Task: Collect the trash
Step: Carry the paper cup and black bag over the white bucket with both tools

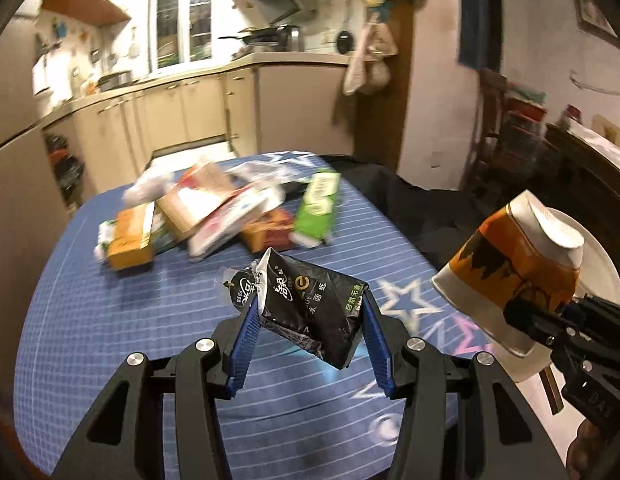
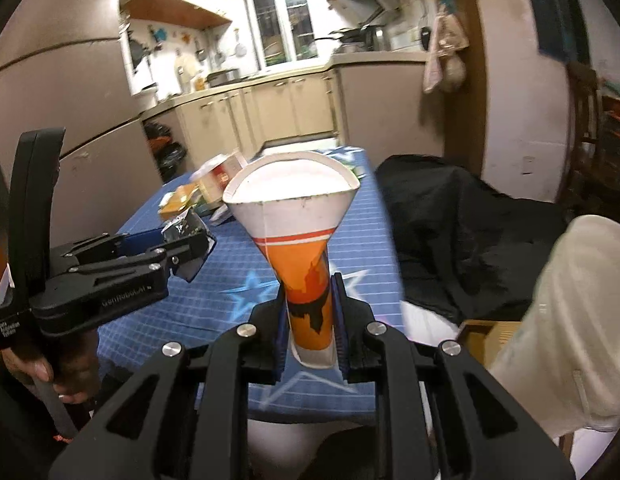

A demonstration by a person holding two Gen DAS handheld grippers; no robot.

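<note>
My left gripper (image 1: 307, 308) is shut on a black crumpled tissue packet (image 1: 305, 312) and holds it above the blue tablecloth (image 1: 109, 320). My right gripper (image 2: 310, 292) is shut on a squashed orange and white paper cup (image 2: 301, 240), lifted above the table's near edge. The cup also shows at the right of the left wrist view (image 1: 510, 276), with the right gripper (image 1: 550, 320) behind it. The left gripper with the packet (image 2: 187, 232) shows at the left of the right wrist view. A pile of boxes and wrappers (image 1: 205, 216) and a green carton (image 1: 318, 208) lie at the table's far end.
A black cloth-covered chair (image 2: 470, 232) stands right of the table. Beige kitchen cabinets (image 1: 181, 108) and a counter run behind. A white object (image 2: 570, 320) is at the near right. A white plate-like rim (image 1: 602, 264) shows behind the cup.
</note>
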